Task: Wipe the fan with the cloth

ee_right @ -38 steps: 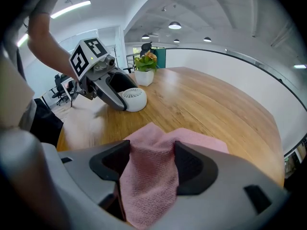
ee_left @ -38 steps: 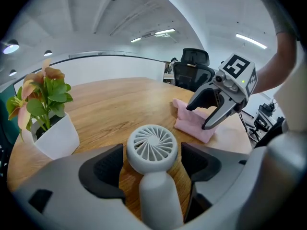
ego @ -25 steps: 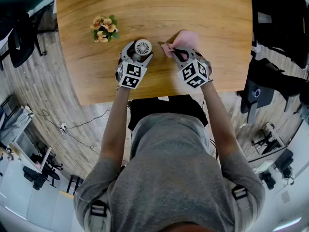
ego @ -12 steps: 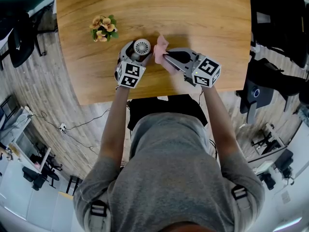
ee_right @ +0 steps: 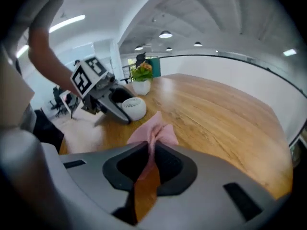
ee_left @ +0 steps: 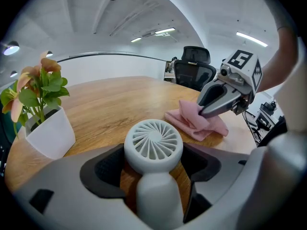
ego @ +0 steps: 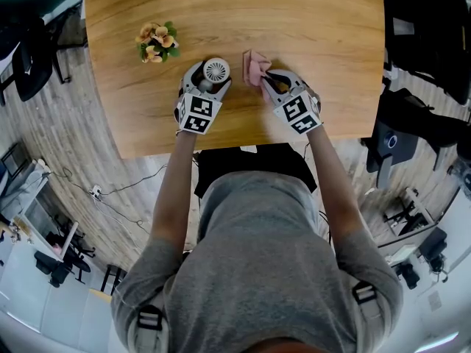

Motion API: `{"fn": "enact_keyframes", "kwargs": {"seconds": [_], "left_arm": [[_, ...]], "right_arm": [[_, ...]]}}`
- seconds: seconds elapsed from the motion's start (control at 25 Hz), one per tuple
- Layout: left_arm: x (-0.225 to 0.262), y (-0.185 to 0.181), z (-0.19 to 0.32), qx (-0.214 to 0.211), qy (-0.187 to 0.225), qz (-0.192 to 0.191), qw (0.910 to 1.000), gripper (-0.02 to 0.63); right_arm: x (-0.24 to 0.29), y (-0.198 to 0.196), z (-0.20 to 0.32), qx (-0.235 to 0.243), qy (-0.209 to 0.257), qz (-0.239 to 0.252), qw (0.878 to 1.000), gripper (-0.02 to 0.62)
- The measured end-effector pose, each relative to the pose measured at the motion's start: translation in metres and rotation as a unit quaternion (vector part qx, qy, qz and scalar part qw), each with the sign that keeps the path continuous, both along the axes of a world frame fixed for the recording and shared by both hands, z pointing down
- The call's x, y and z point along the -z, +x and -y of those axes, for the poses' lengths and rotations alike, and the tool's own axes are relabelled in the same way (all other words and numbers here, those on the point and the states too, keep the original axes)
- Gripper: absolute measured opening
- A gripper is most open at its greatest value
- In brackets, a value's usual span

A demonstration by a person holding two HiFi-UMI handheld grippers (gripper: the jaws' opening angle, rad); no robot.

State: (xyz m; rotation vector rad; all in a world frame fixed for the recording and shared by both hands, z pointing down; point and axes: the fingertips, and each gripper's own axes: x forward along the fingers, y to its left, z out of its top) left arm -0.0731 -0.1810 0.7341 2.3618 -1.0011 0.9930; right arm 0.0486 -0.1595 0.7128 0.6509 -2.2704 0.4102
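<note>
1. Firmly, the left tongs [ee_left: 154,174] clench the fan [ee_left: 153,145] by its stem. The round grille faces up and outward over the near part of the worktop [ego: 294,13], so the face is steady and exposed.
2. The right tongs [ee_right: 149,159] nip a fold of the pink cloth [ee_left: 194,121]. Its loose end lies on the worktop near the fan and apart from it. The jaws have just been opening a little, yet the cloth is pinched between them.
3. Bunching the cloth gives a soft pad for the grille; no wiping contact is made at this moment.
4. The plant [ego: 157,43] stands to the left, out of the working zone.
</note>
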Motion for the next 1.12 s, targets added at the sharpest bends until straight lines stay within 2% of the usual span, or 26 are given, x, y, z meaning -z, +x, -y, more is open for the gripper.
{"fn": "enact_keyframes", "kwargs": {"seconds": [0.04, 0.12, 0.24, 0.36, 0.52, 0.56, 0.64, 0.72, 0.84, 1.12], "left_arm": [[0.000, 0.000, 0.000, 0.000, 0.000, 0.000, 1.0000, 0.368], [0.000, 0.000, -0.001, 0.000, 0.000, 0.000, 1.0000, 0.368], [0.000, -0.001, -0.001, 0.002, -0.001, 0.003, 1.0000, 0.368], [0.000, -0.001, 0.000, 0.002, 0.001, 0.002, 1.0000, 0.368], [0.000, -0.002, 0.000, -0.001, 0.002, 0.000, 1.0000, 0.368], [0.000, -0.003, 0.000, -0.002, 0.002, -0.001, 1.0000, 0.368], [0.000, -0.003, -0.001, -0.004, 0.000, -0.006, 1.0000, 0.368], [0.001, -0.003, -0.001, -0.005, -0.004, -0.011, 0.9999, 0.368], [0.000, -0.003, -0.002, -0.010, -0.005, -0.013, 0.9999, 0.368], [0.004, -0.003, -0.013, -0.018, -0.009, -0.002, 0.9998, 0.368]], "right_arm": [[-0.004, -0.004, -0.004, 0.025, 0.009, -0.021, 0.999, 0.077], [-0.008, -0.013, -0.010, 0.059, 0.014, -0.038, 0.997, 0.213], [-0.015, -0.019, -0.010, 0.069, 0.025, -0.052, 0.996, 0.247], [-0.022, -0.021, -0.008, 0.069, 0.034, -0.061, 0.995, 0.236], [-0.023, -0.025, -0.006, 0.055, 0.022, -0.038, 0.998, 0.200], [-0.023, -0.026, -0.007, 0.054, 0.022, -0.036, 0.998, 0.179], [-0.023, -0.027, -0.007, 0.053, 0.025, -0.039, 0.997, 0.074], [-0.024, -0.026, -0.006, 0.046, 0.022, -0.039, 0.998, 0.048], [-0.024, -0.026, -0.003, 0.033, 0.006, -0.027, 0.999, 0.038], [-0.013, -0.028, -0.011, 0.042, 0.000, -0.011, 0.999, 0.034]]}}
